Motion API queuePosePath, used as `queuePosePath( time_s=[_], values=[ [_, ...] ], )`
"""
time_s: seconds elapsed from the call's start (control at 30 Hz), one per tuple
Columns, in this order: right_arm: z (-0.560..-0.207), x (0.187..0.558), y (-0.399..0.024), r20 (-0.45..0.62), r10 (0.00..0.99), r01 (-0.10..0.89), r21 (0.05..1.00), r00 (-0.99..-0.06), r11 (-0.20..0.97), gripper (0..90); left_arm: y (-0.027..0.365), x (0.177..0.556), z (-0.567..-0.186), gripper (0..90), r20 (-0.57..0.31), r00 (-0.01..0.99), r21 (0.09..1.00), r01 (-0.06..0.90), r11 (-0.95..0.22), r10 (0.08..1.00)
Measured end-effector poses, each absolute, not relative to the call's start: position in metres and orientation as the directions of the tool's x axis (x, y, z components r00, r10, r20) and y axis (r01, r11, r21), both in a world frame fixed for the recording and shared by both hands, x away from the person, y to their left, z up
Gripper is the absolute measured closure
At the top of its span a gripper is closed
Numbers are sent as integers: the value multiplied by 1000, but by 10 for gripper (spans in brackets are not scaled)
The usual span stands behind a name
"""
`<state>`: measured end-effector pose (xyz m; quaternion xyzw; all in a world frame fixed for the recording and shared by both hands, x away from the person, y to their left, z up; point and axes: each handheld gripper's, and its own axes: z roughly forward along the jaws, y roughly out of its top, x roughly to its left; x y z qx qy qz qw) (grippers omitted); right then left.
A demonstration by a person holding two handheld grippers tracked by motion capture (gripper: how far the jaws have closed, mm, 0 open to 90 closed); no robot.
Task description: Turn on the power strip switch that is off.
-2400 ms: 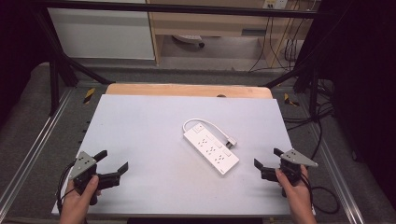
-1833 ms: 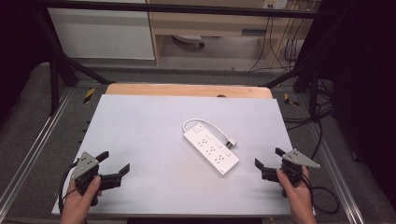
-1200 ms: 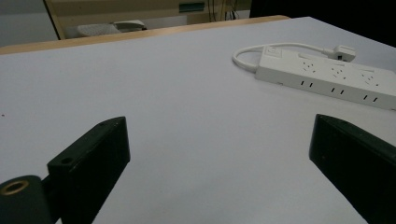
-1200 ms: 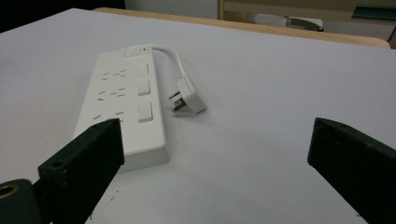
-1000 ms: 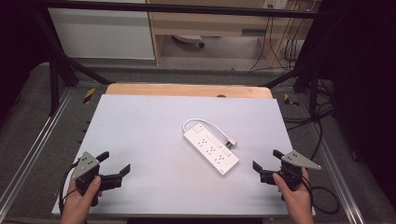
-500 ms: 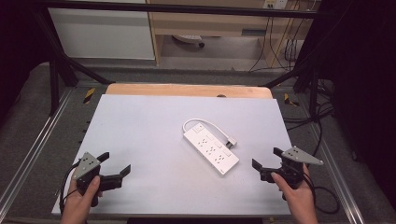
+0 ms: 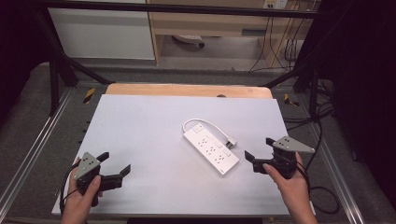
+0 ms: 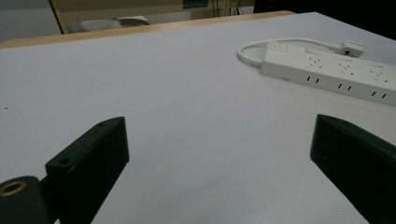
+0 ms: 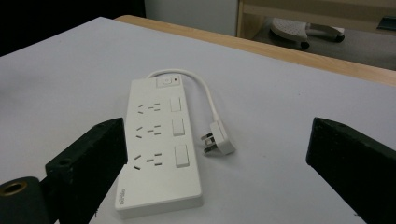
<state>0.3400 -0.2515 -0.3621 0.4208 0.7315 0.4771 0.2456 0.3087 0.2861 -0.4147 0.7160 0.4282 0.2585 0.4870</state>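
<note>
1. Power strip [image 7: 211,146], white, is seen lying flat on the pale table [image 7: 154,116]; it rests socket side up, so its three rows of sockets and three rocker switches are exposed.
2. In the right gripper view, the strip [image 9: 156,149] is placed just ahead of the two black jaws, nearer the left-hand jaw, with its long side running away from them. That line-up suggests it is being approached end-on.
3. The right gripper [image 7: 260,150] is held low beside the strip's near end, jaws spread wide and empty, nothing being touched.
4. The left gripper [image 7: 116,162] is held well apart from the strip, jaws likewise spread wide and empty, over bare table; it appears to be kept in waiting.
5. In the left gripper view, the strip [image 8: 336,70] is seen far ahead of the jaws and off towards the right-hand jaw.
6. A short white cable [image 9: 205,93] is looped from the strip's far end, and its plug [image 9: 217,140] is laid on the table just beside the strip's switch side, between the jaws' lines. It could be caught if the strip were gripped across its width.
7. Otherwise no obstacle is seen between either pair of jaws and the strip.
</note>
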Motion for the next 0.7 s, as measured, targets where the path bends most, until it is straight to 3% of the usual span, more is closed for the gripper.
queuePosePath(
  time_s=[0.33, 0.7],
  values=[
    [-356, 347, -249, 87, 845, 402, 902, -527, 158, 52, 283, 309, -417, 45, -48, 512, 913, 370, -170, 858],
    [-346, 356, -249, 63, 858, 388, 907, -510, 164, 39, 282, 311, -416, 45, -52, 517, 912, 373, -170, 855]
  ],
)
